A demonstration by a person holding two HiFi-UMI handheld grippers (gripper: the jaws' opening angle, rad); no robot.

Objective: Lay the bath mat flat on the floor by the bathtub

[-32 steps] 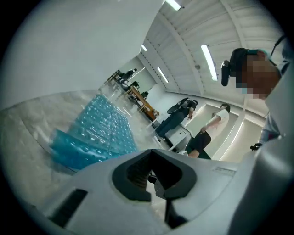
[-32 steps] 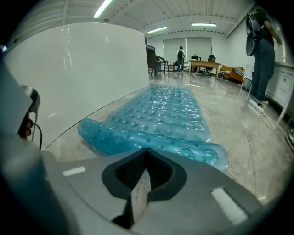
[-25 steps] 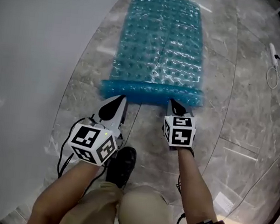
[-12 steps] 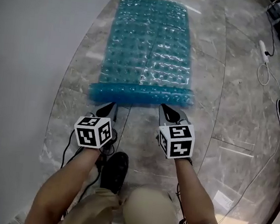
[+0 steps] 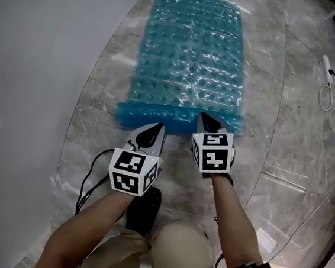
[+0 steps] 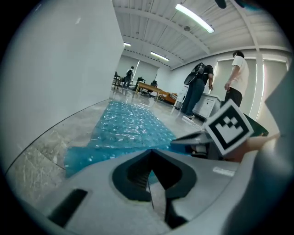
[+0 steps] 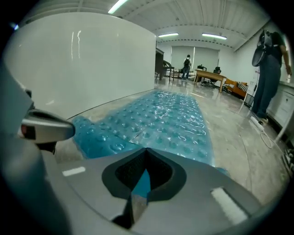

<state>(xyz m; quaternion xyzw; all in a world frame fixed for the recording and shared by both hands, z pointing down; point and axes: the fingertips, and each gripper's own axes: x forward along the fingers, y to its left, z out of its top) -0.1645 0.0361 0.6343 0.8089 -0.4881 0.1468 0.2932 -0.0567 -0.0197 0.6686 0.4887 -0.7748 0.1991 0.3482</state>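
**Both jaws shut at the folded near end of the bath mat**

The left gripper and the right gripper point forward and down, side by side with a small gap between them. Both pairs of jaws are pressed together. In each gripper view the tips meet in a thin line with nothing clamped between them, and only blue mat shows beyond.

The bath mat, translucent blue and covered in bubbles, stretches straight ahead of both jaws over the marble floor. Most of it lies flat. The end nearest the jaws is doubled over into a thicker, darker band running across in front of them. The left jaws' tips reach the near side of that band. The right jaws' tips lie over the band, close to its right part. Whether either pair presses on it cannot be told.

Left of the left jaws rises the curved white wall of the bathtub, and the mat's long side runs just beside its foot. Behind the left jaws, a black shoe stands on the floor. Well to the right of the right jaws lies a white cable.
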